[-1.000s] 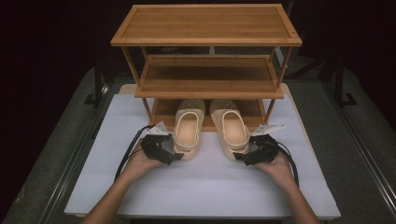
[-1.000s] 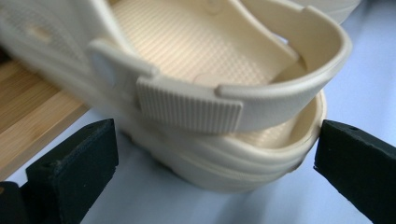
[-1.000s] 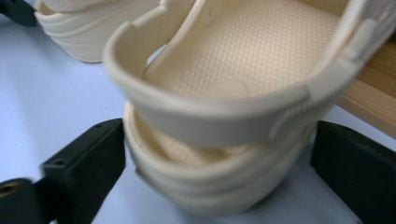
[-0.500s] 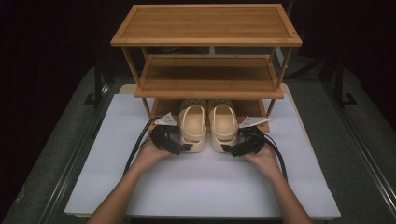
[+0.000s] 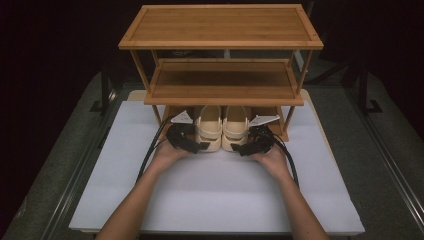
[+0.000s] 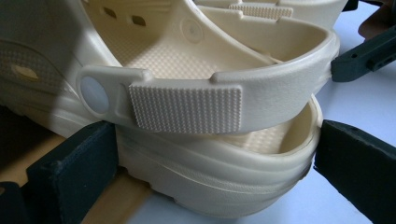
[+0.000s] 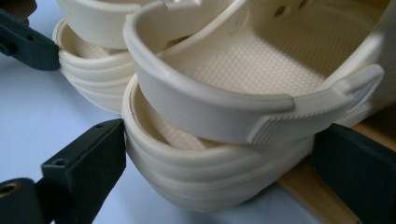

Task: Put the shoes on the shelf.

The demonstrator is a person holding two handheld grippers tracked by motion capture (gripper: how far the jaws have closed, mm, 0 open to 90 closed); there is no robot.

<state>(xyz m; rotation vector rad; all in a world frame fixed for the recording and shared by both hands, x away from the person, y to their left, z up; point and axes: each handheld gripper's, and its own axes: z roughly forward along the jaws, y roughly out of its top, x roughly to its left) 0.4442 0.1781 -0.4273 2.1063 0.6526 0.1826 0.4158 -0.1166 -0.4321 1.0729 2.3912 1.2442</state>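
Observation:
Two cream clogs stand side by side at the foot of a bamboo shoe rack (image 5: 220, 92), toes under its lowest shelf. My left gripper (image 5: 202, 146) is shut on the heel of the left clog (image 5: 209, 127); in the left gripper view its jaws press both sides of that heel (image 6: 210, 182). My right gripper (image 5: 239, 148) is shut on the heel of the right clog (image 5: 236, 127), whose heel (image 7: 210, 182) sits between the black jaws in the right gripper view. Each heel strap is swung up over the heel cup.
The rack has three shelves and stands at the far edge of a white mat (image 5: 225, 195). Its legs flank the clogs. Dark floor and rails lie on both sides of the table. Cables trail back from both grippers along the person's wrists.
Both grippers have carried the clogs away from the person and closer together. The toes have gone under the rack's lowest shelf.

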